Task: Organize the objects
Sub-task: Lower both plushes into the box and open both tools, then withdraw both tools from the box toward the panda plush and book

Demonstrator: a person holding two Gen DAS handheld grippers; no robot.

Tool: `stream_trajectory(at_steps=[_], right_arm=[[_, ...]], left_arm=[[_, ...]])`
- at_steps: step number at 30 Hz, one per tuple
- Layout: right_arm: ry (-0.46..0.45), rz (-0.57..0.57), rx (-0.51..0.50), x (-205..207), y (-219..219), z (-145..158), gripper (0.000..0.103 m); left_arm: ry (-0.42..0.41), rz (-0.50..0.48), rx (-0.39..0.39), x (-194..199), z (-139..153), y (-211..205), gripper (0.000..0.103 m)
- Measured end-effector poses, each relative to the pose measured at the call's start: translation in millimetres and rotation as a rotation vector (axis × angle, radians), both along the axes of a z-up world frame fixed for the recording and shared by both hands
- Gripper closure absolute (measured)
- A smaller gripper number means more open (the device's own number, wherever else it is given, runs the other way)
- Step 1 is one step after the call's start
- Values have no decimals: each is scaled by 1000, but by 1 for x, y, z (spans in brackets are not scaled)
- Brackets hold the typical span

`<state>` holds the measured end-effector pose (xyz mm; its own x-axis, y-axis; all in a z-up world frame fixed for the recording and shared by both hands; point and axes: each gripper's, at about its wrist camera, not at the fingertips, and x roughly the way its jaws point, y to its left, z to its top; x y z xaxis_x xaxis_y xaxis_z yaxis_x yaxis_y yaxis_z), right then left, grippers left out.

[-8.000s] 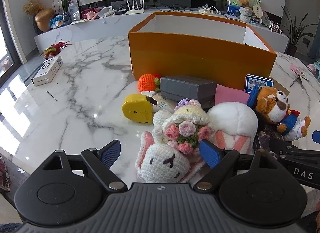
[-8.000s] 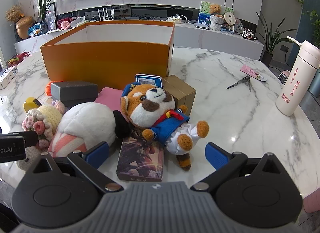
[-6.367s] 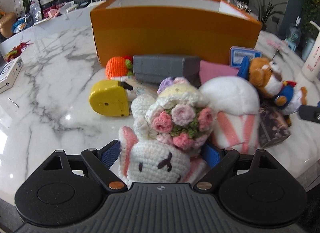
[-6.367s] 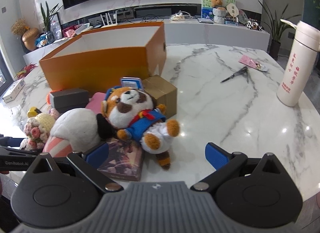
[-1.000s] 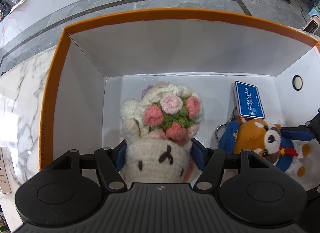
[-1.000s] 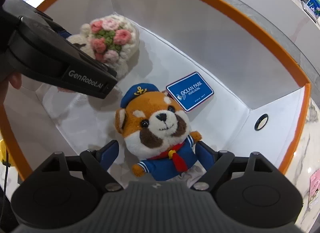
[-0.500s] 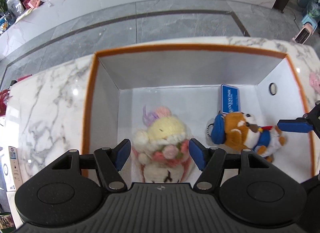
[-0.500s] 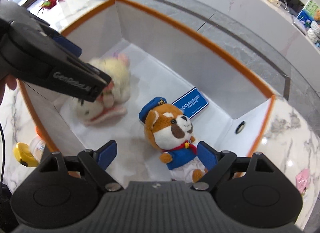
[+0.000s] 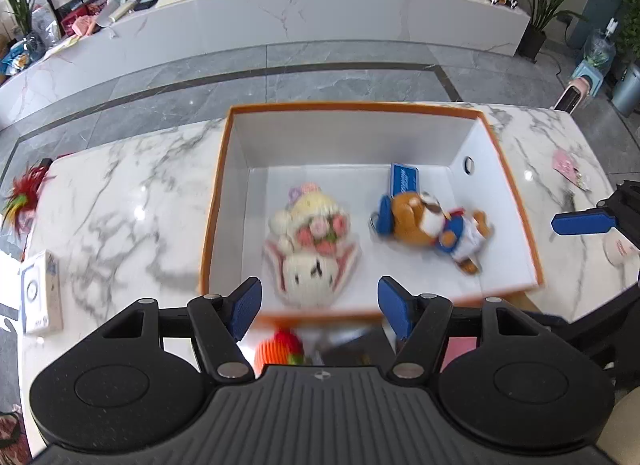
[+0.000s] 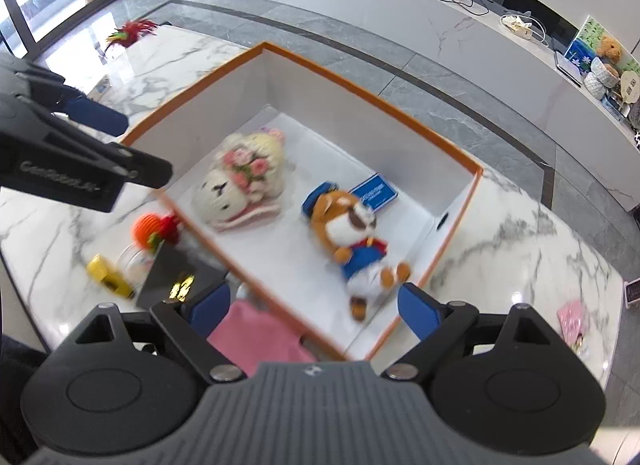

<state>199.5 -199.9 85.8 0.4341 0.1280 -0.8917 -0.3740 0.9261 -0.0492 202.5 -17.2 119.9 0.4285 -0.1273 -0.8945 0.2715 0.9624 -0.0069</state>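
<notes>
Crochet bunny (image 9: pixel 310 249) lying in orange box (image 9: pixel 212 201) at 12 o'clock | left gripper (image 9: pixel 320 305) hanging open, empty | right gripper (image 10: pixel 316 307) just opening, empty, bear plush (image 10: pixel 344 229) below.

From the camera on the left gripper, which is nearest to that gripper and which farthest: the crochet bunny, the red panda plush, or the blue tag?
1. Crochet bunny, box's left half, just beyond the open left gripper.
2. Red panda plush, right half.
3. Blue tag, behind the panda, near the back wall.

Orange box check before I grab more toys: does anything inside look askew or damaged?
Nothing looks damaged. In the orange box, the crochet bunny lies face-up and the red panda plush lies on its back, angled across the floor, its blue tag beside its head. Both are apart; motion blur hides fine detail.
</notes>
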Motion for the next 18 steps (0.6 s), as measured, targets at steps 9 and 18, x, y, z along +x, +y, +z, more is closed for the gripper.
stream_trajectory(at_steps=[9,18], right_arm=[[-65,1,125,-100,7,-6,9],[-192,-66,221,-182,-1,-63,5]], left_arm=[[-54,-16,-50,-100,-14,23,24],[-80,73,-191,-167,-74,47,24]])
